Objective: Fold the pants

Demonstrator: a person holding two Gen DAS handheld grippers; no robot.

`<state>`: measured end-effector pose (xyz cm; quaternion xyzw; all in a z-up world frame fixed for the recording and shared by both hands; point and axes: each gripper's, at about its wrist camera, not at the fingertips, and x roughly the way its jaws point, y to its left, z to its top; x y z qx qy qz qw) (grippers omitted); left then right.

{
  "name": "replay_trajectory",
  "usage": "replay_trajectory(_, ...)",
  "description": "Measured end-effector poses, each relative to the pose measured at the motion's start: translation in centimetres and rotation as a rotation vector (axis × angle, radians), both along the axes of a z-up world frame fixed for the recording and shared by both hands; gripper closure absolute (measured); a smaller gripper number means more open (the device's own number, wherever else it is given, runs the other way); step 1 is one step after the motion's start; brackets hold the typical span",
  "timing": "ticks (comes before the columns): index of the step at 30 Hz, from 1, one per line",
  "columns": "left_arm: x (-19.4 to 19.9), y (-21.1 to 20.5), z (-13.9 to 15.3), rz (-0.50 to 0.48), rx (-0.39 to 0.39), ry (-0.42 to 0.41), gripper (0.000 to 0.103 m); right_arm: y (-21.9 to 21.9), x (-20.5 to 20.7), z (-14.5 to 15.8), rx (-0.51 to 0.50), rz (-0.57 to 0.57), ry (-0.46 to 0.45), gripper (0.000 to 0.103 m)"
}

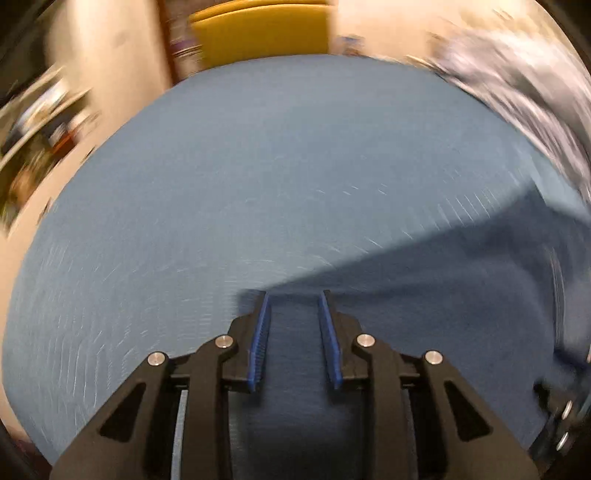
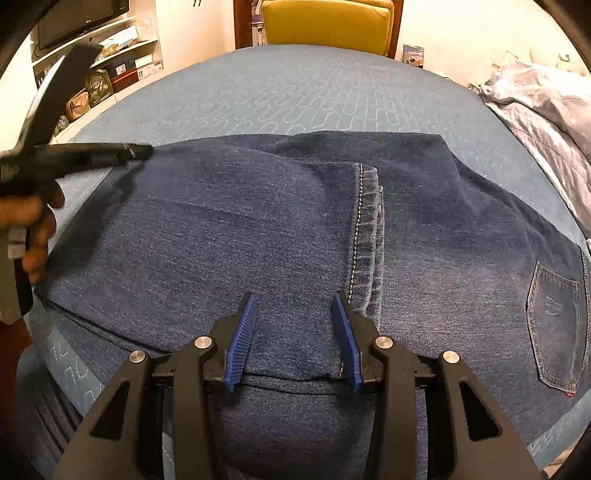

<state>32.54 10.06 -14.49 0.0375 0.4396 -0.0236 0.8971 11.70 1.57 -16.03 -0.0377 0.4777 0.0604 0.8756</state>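
Observation:
Dark blue jeans [image 2: 258, 236] lie flat on the blue quilted bed [image 2: 295, 96], the legs folded over so the stitched hem [image 2: 360, 229] lies mid-garment; a back pocket [image 2: 554, 325] shows at the right. My right gripper [image 2: 297, 302] is open, hovering low over the folded leg near its front edge. My left gripper [image 1: 293, 295] is open over the jeans' edge [image 1: 424, 295]; its view is motion-blurred. It also shows in the right wrist view [image 2: 146, 151], hand-held at the jeans' far left corner.
A yellow chair [image 2: 325, 22] stands beyond the bed. A crumpled grey-lilac duvet [image 2: 546, 110] lies at the right. Shelves with boxes and a TV [image 2: 85, 22] are at the left.

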Motion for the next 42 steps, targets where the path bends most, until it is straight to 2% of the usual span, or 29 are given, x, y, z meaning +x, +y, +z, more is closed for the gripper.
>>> replay_trajectory(2, -1.6, 0.6, 2.0, 0.037, -0.006, -0.059, 0.075, -0.2, 0.2, 0.0, 0.007, -0.002, 0.006, 0.063)
replay_trajectory(3, -3.1, 0.7, 3.1, 0.023, -0.049, -0.088, 0.074, -0.4, 0.4, 0.1, 0.01, -0.003, 0.008, 0.063)
replay_trajectory(5, -5.5, 1.2, 4.1, 0.014, -0.084, -0.105, 0.07, -0.4, 0.4, 0.4, 0.01, -0.003, 0.015, 0.063)
replay_trajectory(7, -8.5, 0.8, 4.0, 0.011, -0.1, -0.104, 0.07, -1.1, 0.9, 1.2, 0.039, -0.015, 0.03, 0.062)
replay_trajectory(9, -11.3, 1.4, 3.9, 0.007, -0.138, -0.091, 0.07, -1.8, 1.5, 3.0, 0.071, -0.029, -0.012, 0.055)
replay_trajectory(10, -12.8, 1.0, 3.2, 0.005, -0.142, -0.077, 0.07, -1.9, 2.0, 4.0, 0.063, -0.03, -0.047, 0.051)
replay_trajectory(11, -14.1, 0.6, 2.5, 0.003, -0.136, -0.064, 0.07, -2.0, 2.8, 4.8, 0.056, -0.028, -0.078, 0.041)
replay_trajectory(12, -15.0, 0.3, 1.5, -0.004, -0.127, -0.042, 0.07, -2.1, 3.6, 5.1, 0.056, -0.028, -0.088, 0.038)
replay_trajectory(15, -15.9, -0.9, -1.0, -0.002, -0.113, 0.001, 0.07, -2.0, 6.6, 4.8, 0.012, -0.041, -0.093, 0.038)
replay_trajectory(18, -16.3, -1.7, -2.4, -0.02, -0.037, -0.016, 0.07, -2.6, 9.1, 2.3, -0.046, -0.073, -0.01, 0.039)
replay_trajectory(19, -16.1, -1.5, -2.5, -0.012, -0.047, -0.013, 0.07, -3.1, 9.7, 0.9, -0.072, -0.092, 0.036, 0.039)
replay_trajectory(20, -16.1, -1.3, -2.6, -0.001, -0.07, -0.008, 0.07, -3.7, 9.8, 0.3, -0.045, -0.095, 0.047, 0.04)
replay_trajectory(22, -16.2, -1.1, -2.6, 0.001, -0.088, 0.001, 0.07, -4.3, 9.5, -0.2, -0.008, -0.097, 0.036, 0.039)
replay_trajectory(27, -15.0, -1.5, -1.5, 0.0, -0.059, 0.01, 0.068, -4.0, 9.1, -0.5, -0.032, -0.089, 0.015, 0.038)
replay_trajectory(29, -15.0, -1.5, -0.1, 0.013, -0.095, -0.009, 0.066, -4.0, 9.0, -0.6, -0.027, -0.088, 0.019, 0.038)
replay_trajectory(31, -15.5, -1.7, 0.7, 0.01, -0.091, -0.032, 0.061, -4.0, 9.1, -0.6, -0.031, -0.085, 0.022, 0.037)
replay_trajectory(34, -15.4, -1.8, -0.8, 0.016, -0.074, 0.044, 0.061, -4.4, 9.0, -0.7, -0.027, -0.092, 0.027, 0.037)
replay_trajectory(40, -15.5, -1.8, -1.1, 0.024, -0.08, 0.044, 0.06, -4.9, 5.8, 2.4, -0.018, -0.11, 0.002, 0.035)
replay_trajectory(42, -15.5, -2.1, -1.1, 0.021, -0.059, 0.045, 0.059, -4.5, 4.0, 3.1, -0.035, -0.091, -0.012, 0.027)
